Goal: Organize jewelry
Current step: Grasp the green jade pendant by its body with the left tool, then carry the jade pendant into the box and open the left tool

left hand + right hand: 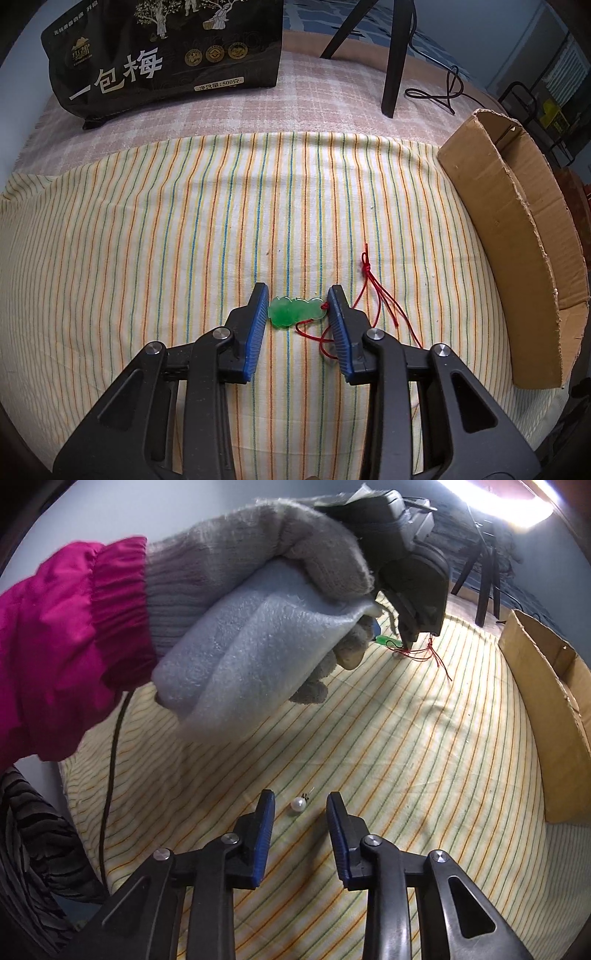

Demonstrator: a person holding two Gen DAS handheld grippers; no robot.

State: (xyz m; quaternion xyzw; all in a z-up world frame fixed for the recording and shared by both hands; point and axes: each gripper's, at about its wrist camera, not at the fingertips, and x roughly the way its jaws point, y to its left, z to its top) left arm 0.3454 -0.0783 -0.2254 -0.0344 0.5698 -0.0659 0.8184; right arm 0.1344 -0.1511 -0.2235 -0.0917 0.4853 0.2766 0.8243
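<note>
Jade pendant (296, 313): lying flat on the striped cloth (147, 229), sitting right between my left fingertips, and I'm seeing it again far off in the right wrist view (383, 640).
Left gripper (298, 303): I'm holding it spread wide around the pendant; the blue pads (258, 325) are flanking the green stone, very close on both sides, though I cannot tell whether either one is touching it.
Red cord (369, 288): trailing from the pendant's right end, looping under the right-hand pad and fanning out toward the cardboard box (517, 240), with its knot lying farther out.
Pearl earring (298, 805): resting on the cloth just ahead of my right gripper (300, 802), between the tips but nearer the left one, its small post pointing away.
Right gripper: I'm keeping it spread apart too, gripping nothing, pads clear of the pearl.
Left hand (295, 554): gloved in grey, wrapping the left tool's handle over a pale foam sheet (236, 653), pink sleeve (66, 627) behind it.
Black bag (162, 55): standing at the far edge, well apart from the pendant.
</note>
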